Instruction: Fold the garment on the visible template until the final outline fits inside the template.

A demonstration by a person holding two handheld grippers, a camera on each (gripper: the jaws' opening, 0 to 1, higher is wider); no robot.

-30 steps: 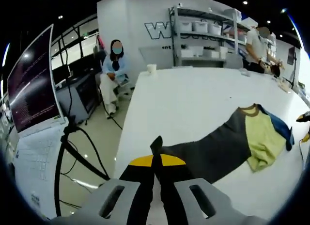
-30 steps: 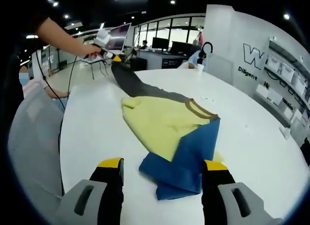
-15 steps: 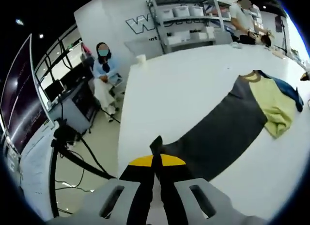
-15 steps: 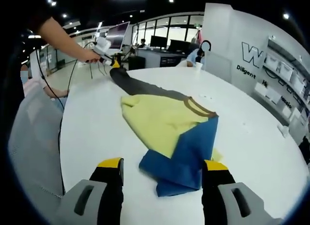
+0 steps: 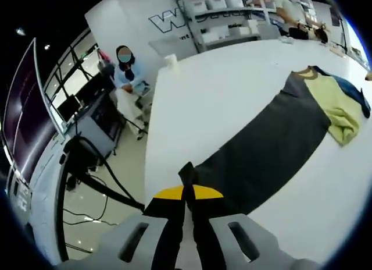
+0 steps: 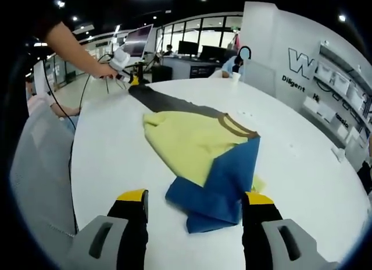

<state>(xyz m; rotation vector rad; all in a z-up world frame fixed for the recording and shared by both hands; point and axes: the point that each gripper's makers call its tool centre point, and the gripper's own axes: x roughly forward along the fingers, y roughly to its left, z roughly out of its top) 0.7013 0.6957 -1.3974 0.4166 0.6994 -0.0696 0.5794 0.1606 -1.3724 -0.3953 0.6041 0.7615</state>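
A seated person in pale clothes sits off the far corner of the white counter, and a white cup stands upright near that corner. Behind it, a shelving rack holds white bins against a white wall with large dark lettering. A big monitor leans at the left on a dark stand, with black cables trailing over the glossy floor. In the right gripper view, a row of screens lines the far windows, and the wall lettering shows at right.
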